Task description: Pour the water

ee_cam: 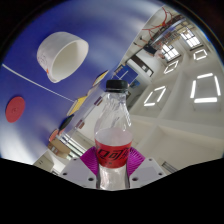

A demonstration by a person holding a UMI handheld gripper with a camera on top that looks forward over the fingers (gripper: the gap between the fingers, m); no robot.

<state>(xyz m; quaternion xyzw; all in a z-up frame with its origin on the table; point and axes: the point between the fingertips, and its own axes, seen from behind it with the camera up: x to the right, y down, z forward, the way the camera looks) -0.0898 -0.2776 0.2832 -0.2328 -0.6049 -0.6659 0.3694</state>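
Bottle tipped up high, getting ready to pour

A red round thing (14, 108) is sitting far off beside a white cup (61, 55), which is lying well apart from the fingers. The gripper (112, 160) is squeezing a clear bottle (112, 130) between its pink pads (91, 156), closed snug on both sides. The black cap (116, 87) is still on, so I think it needs to come off first. Pour slowly, aiming at the cup. The red label (113, 154) has curly white writing I can't read.
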